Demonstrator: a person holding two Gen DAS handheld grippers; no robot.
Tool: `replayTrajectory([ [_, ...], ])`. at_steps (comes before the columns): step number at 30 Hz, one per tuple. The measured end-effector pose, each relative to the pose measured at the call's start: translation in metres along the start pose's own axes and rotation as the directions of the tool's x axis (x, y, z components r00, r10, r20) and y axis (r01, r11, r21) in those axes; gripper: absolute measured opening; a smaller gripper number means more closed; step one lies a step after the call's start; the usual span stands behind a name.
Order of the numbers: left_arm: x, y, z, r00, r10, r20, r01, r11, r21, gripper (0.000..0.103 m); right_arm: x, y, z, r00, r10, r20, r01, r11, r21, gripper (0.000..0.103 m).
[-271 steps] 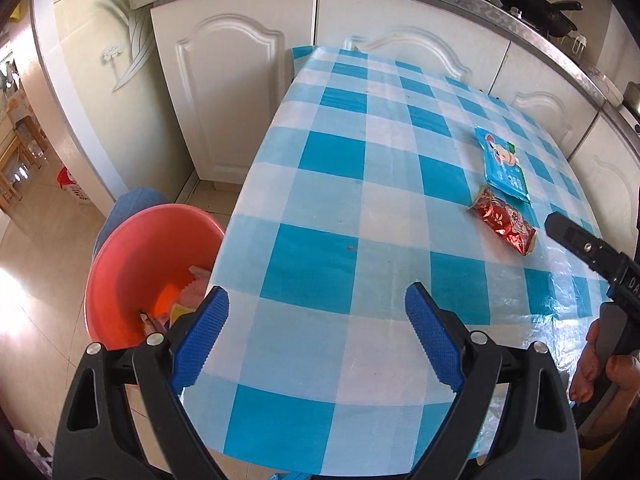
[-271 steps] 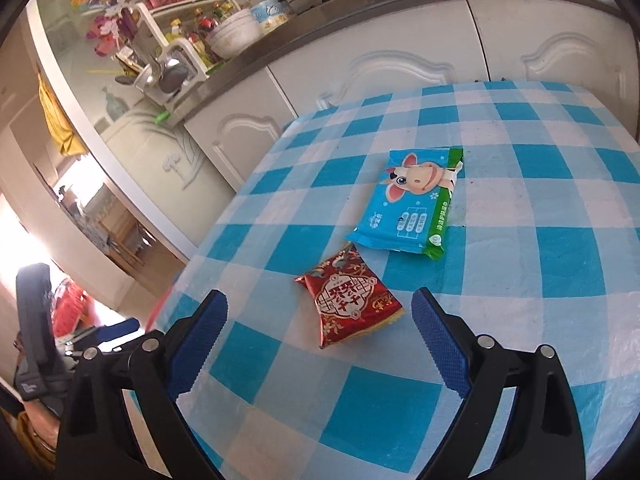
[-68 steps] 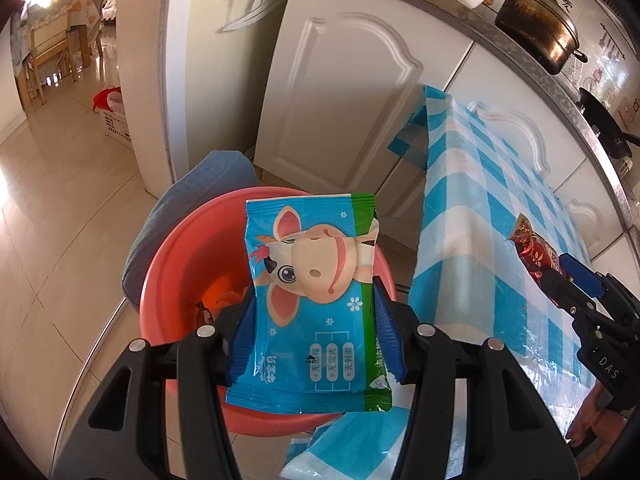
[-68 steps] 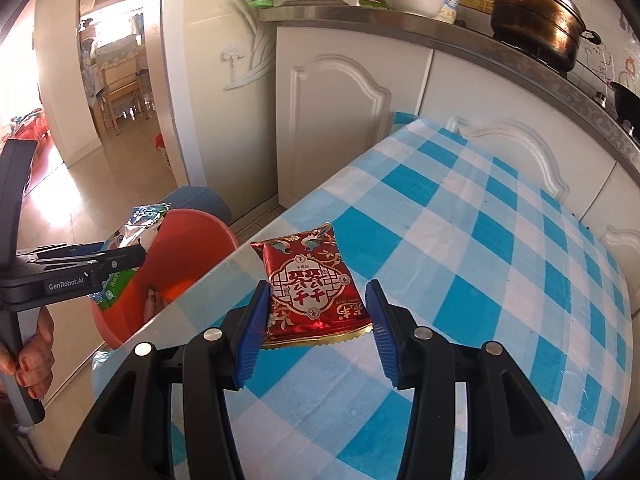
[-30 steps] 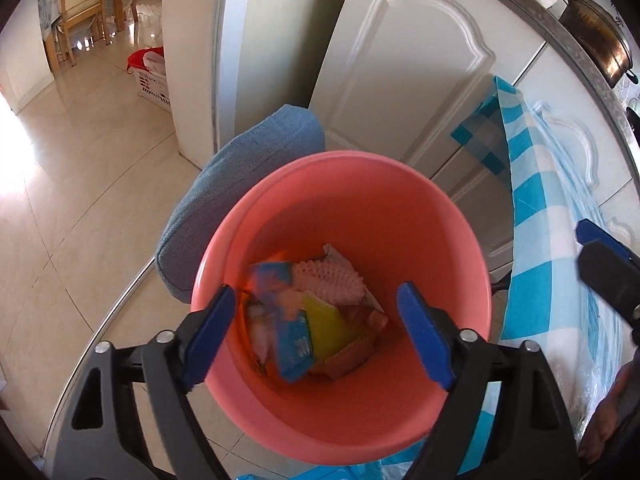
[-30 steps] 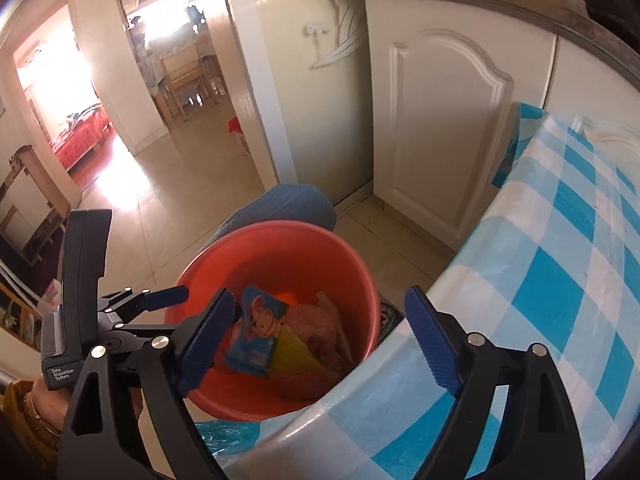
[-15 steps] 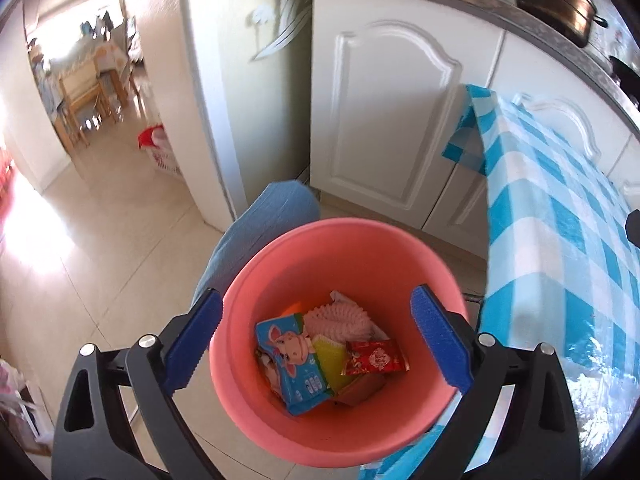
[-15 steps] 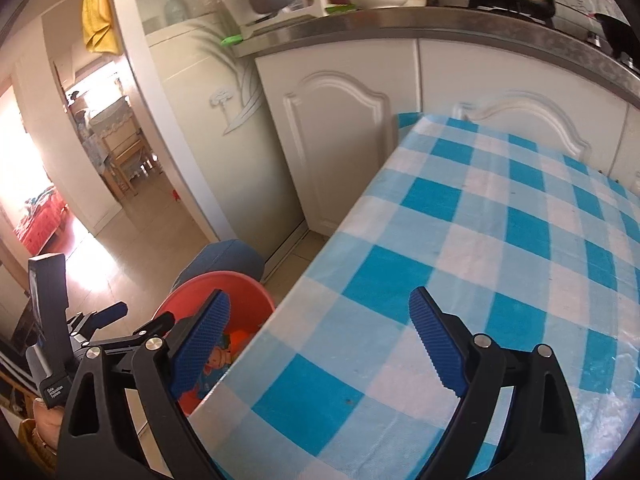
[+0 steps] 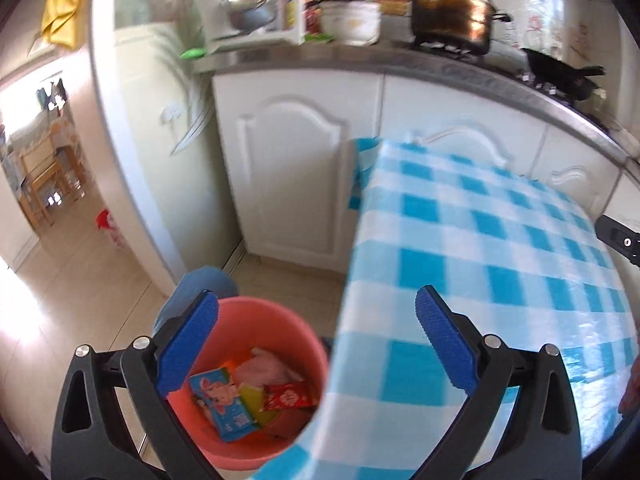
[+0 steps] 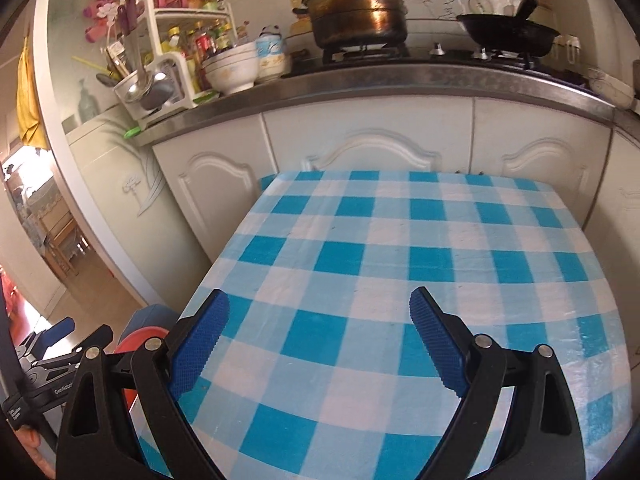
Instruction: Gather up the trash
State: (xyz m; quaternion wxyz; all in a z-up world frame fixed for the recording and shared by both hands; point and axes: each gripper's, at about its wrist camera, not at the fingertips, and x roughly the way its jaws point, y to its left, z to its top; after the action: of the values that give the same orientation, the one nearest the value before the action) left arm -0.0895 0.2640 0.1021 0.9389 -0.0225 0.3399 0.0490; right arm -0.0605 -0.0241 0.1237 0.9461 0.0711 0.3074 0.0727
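Two tools are in view, and both stand spread wide with nothing between their blue pads. The left tool (image 9: 316,342) has just been opening its jaws further, and it hangs over the edge of the counter (image 9: 500,248), which is covered with a blue and white checked cloth. Below it, on the floor just beside the counter, stands a red bucket (image 9: 256,446). The trash lies inside this bucket: a blue packet with a cartoon animal (image 9: 222,406), a small red packet (image 9: 289,396) next to it, a yellow piece (image 9: 253,399) between them and something pale pink (image 9: 266,368) behind. The right tool (image 10: 320,340) points over the checked cloth toward the white cupboard doors (image 10: 372,148). On the worktop behind stand a large metal pot (image 10: 356,10), a black pan (image 10: 508,34) and a white bowl (image 10: 231,68). In the right wrist view the left tool appears at the lower left edge, and only a bit of the bucket rim shows behind it.
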Motion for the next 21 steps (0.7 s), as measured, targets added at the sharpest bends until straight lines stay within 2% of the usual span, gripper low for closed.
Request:
replayTrajectory([
  [8,-0.048,-0.065,0.017,0.996,-0.040,0.085,0.031,0.994,0.101,0.099,-0.064,-0.046,0.010,0.985,-0.133,0.107,0.127,0.990,0.057,0.091],
  [16,-0.084,-0.078,0.019,0.992,-0.018,0.126,0.007,0.996,0.088,0.099,-0.113,-0.063,0.010,0.963,-0.192,0.189,0.175,0.979,0.106,0.091],
  [21,-0.107,-0.090,0.020,0.986,-0.056,0.155,0.042,0.995,0.090,0.099,-0.144,-0.067,0.007,0.943,-0.232,0.238,0.209,0.971,0.117,0.091],
])
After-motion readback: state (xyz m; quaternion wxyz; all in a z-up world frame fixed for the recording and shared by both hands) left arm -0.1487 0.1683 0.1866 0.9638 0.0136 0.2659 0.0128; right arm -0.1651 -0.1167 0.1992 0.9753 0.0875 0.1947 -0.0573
